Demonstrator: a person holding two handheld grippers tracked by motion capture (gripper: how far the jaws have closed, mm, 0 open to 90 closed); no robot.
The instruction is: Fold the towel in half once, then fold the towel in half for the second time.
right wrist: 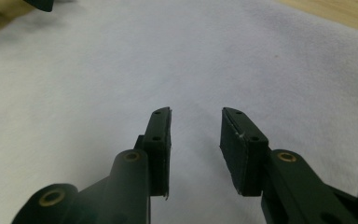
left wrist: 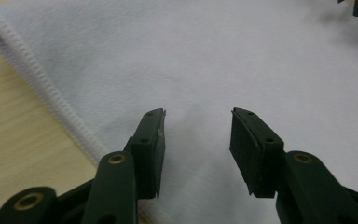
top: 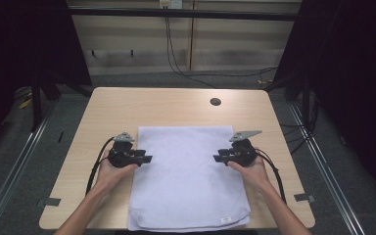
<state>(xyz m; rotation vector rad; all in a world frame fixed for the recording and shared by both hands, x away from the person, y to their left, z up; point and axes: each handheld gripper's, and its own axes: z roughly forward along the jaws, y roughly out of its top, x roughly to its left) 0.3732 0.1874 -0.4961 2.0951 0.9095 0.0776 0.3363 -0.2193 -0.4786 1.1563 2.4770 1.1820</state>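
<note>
You've got a white towel [top: 188, 178] lying flat on the wooden table [top: 117, 105], folded at least once, w/ layered edges showing along its near edge and a small label at its near right corner; it sits in the near half of the table and its near edge reaches the table's near edge. Taking the towel as the reference: your left gripper [top: 146, 159] is at the towel's left edge, about midway along it, tips pointing inward and reaching just over the cloth; your right gripper [top: 219, 157] mirrors it at the towel's right edge, tips also pointing inward across the cloth. Both are roughly level w/ each other, well apart, w/ the towel's middle between them. In the left gripper view, the jaws stand spread w/ a clear gap, nothing pinched; only towel surface shows through the gap, and the towel's stitched hem runs diagonally to the left of the tips w/ bare wood beyond it. In the right gripper view, the jaws are likewise spread, nothing between the pads [right wrist: 161, 140], towel under them, a strip of table at top right. Can't tell whether the tips touch the cloth or hover just above it. A dark round hole [top: 215, 102] in the tabletop lies beyond the towel's far edge, toward the right. Each hand [top: 111, 169] grips its tool from the near side, cables trailing back along your forearms.
</note>
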